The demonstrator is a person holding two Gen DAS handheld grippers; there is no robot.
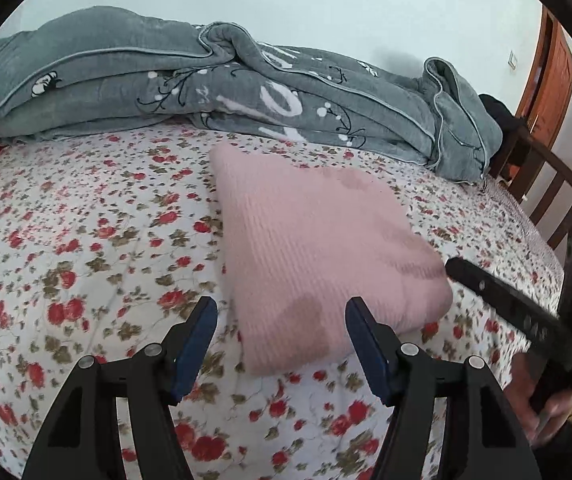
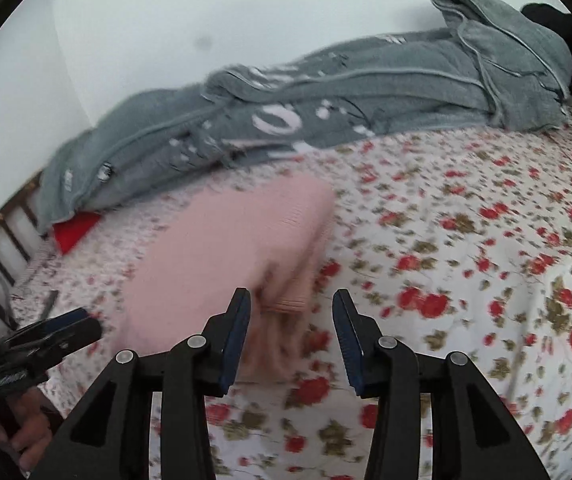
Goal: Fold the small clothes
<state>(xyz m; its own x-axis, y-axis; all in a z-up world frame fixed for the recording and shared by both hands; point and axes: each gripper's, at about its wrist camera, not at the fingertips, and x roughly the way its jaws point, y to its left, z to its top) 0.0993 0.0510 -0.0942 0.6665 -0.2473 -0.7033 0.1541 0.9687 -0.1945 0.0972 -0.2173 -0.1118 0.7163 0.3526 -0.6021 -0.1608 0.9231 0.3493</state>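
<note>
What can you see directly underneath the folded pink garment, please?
The pink garment lies on the floral bedsheet, which shows all around it. Anything beneath the garment itself is covered.

A folded pink ribbed-knit cloth garment (image 1: 317, 248) lies at frame centre on a matt flower-printed cotton bedsheet (image 1: 86, 248). Upper frame: a fuzzy grey fleece blanket (image 1: 246, 92); right, a dark glossy wooden bed rail (image 1: 557, 196).

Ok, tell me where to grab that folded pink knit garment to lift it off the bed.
Grip the folded pink knit garment at its thick, rounded near edge, coming in low from the near side over the floral bedsheet. The stacked layers there probably give the open left tool something to pinch.
</note>
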